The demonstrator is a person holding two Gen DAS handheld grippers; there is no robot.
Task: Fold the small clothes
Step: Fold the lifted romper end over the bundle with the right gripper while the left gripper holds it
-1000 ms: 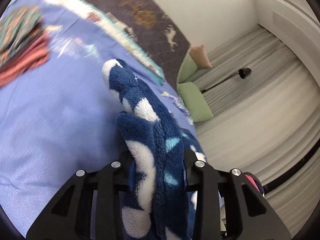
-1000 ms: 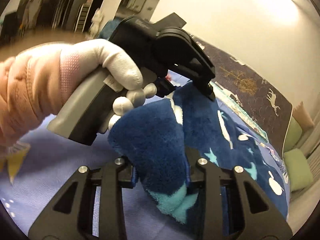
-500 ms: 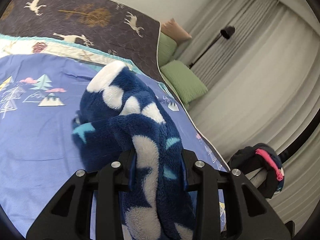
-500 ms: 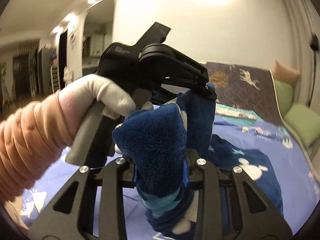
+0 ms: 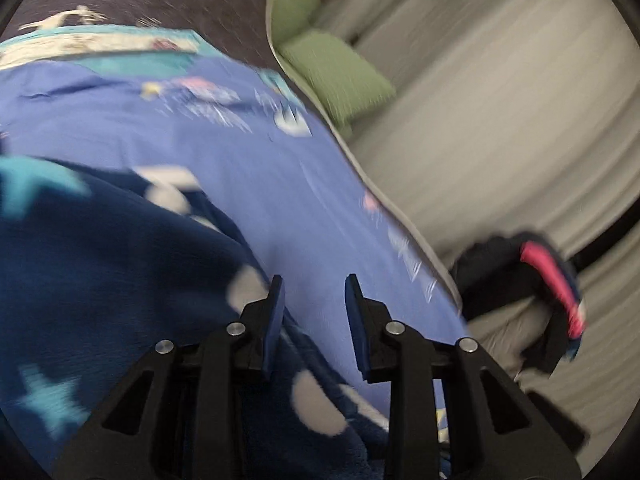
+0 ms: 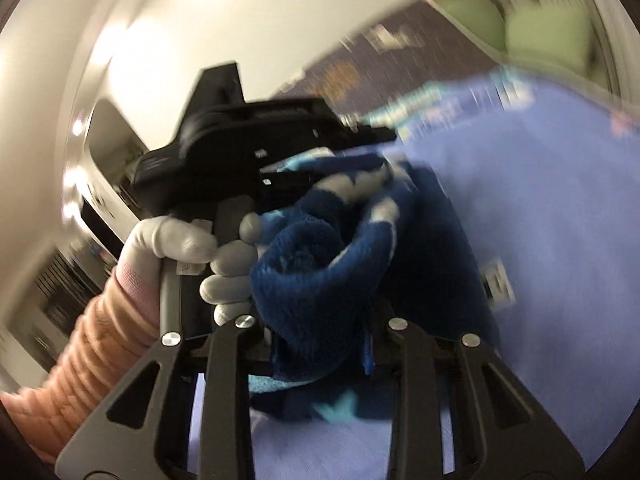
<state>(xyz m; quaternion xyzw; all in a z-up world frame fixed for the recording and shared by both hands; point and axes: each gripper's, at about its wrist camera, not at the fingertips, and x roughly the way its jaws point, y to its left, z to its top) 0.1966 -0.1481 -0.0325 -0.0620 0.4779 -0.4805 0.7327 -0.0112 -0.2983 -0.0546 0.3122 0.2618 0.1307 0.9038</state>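
Left gripper (image 5: 314,312) parted over bedsheet (image 5: 280,184), right gripper (image 6: 320,344) clamping fleece garment (image 6: 320,264)

Bare blue bedsheet (image 5: 280,184) lies open ahead of the left gripper (image 5: 314,292); navy fleece garment (image 5: 100,280) bounds it on one side, bed edge with dark clothes bundle (image 5: 520,276) on the other.

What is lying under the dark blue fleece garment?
The fleece garment lies on the blue printed bedsheet, which shows around its edge. What is beneath its middle is covered. One end is raised, clamped in the right gripper.
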